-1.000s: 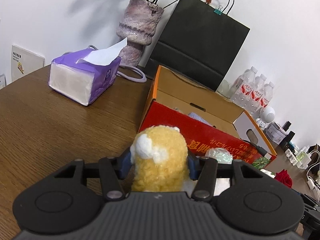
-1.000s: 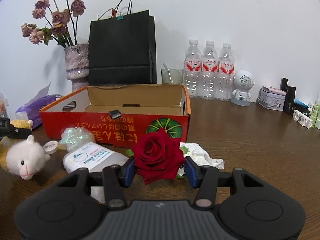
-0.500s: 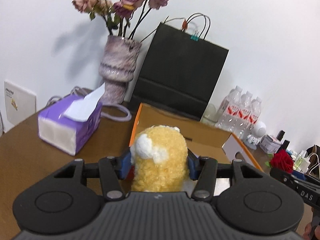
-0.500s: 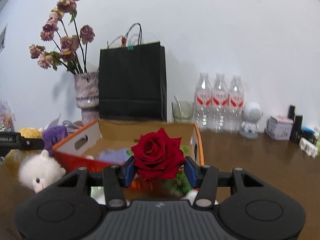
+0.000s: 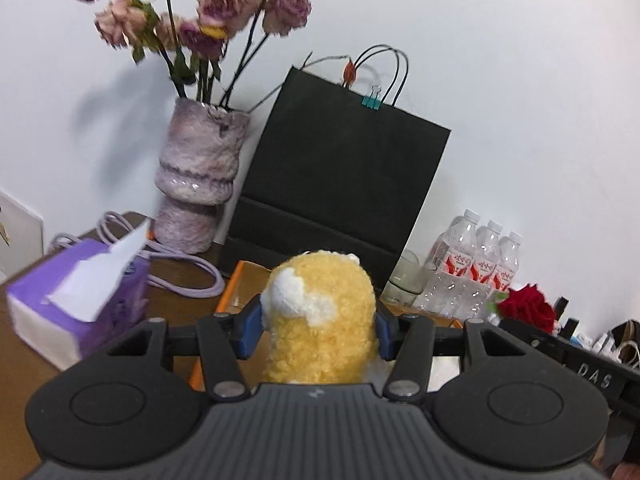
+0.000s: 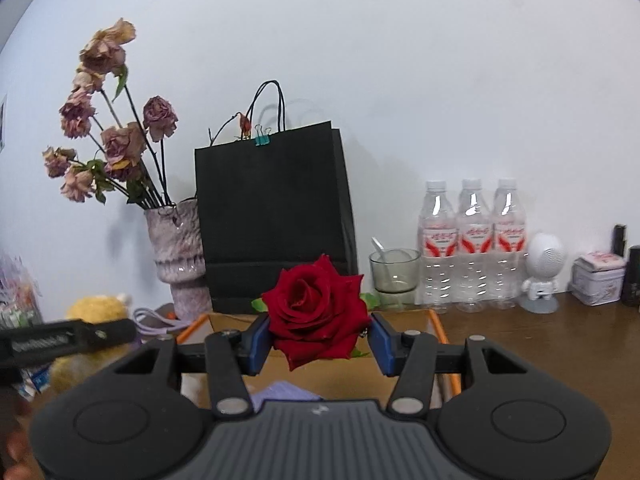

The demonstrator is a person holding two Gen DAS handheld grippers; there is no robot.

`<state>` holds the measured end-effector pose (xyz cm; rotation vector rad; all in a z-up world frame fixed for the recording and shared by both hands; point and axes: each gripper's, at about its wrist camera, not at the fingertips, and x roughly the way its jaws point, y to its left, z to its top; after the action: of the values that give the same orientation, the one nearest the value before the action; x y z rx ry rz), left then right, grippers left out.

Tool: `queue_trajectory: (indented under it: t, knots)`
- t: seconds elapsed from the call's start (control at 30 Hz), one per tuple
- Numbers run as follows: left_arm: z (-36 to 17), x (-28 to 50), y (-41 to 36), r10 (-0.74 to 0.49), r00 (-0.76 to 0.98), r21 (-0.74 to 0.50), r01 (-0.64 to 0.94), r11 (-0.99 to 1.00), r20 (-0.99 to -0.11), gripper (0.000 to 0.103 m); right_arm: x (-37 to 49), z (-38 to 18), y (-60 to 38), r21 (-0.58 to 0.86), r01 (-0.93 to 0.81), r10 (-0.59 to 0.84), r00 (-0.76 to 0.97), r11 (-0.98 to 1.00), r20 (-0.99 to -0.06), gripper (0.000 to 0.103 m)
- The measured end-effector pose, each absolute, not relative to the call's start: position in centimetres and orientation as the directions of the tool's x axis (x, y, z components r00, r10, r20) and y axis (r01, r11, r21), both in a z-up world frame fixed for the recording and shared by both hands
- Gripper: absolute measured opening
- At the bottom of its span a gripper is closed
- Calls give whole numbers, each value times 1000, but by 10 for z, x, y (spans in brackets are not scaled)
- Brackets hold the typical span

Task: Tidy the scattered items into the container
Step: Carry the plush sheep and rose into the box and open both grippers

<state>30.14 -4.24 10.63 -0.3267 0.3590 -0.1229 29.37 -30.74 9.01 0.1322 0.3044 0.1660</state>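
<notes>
My left gripper (image 5: 318, 326) is shut on a yellow plush toy (image 5: 320, 320) with a white patch and holds it above the near left end of the orange cardboard box (image 5: 234, 284). My right gripper (image 6: 318, 338) is shut on a red rose (image 6: 316, 312) and holds it over the open box (image 6: 436, 320), whose brown inside and a purple item (image 6: 280, 394) show below. The rose also shows at the right of the left wrist view (image 5: 526, 306), and the plush toy at the left of the right wrist view (image 6: 94, 308).
A vase of dried roses (image 5: 198, 196), a black paper bag (image 5: 340, 184), a purple tissue box (image 5: 80, 300) and a coiled purple cable (image 5: 188, 272) stand behind the box. Water bottles (image 6: 472, 244), a glass cup (image 6: 394, 270), a white speaker figure (image 6: 544, 272) and a tin (image 6: 598, 278) line the right wall.
Both grippers have risen and moved forward over the box, each still holding its item. The table and loose items in front of the box have dropped out of view.
</notes>
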Motion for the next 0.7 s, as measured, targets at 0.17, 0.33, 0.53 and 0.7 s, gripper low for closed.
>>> queue_trajectory:
  t: [0.17,0.33,0.53,0.7]
  knots:
    - [104,331,-49,-145,931,-331,27,943,-335,54,325,80,-305,189,-155,211,923,970,-323,50]
    - [88,349,-58,-138,910,-304,15,953,-391,54,341,61,-306,176,-135,195,899,975,-391,50]
    - [74,356,-65,-132,886,-273,7,962,-445,54,349,47,-307,181,-129,197,879,975,-435,50]
    - [68,358,-70,-116,870,-243,-5,970,-479,56,353,40,-311,179,-122,193,864,976,-465,50]
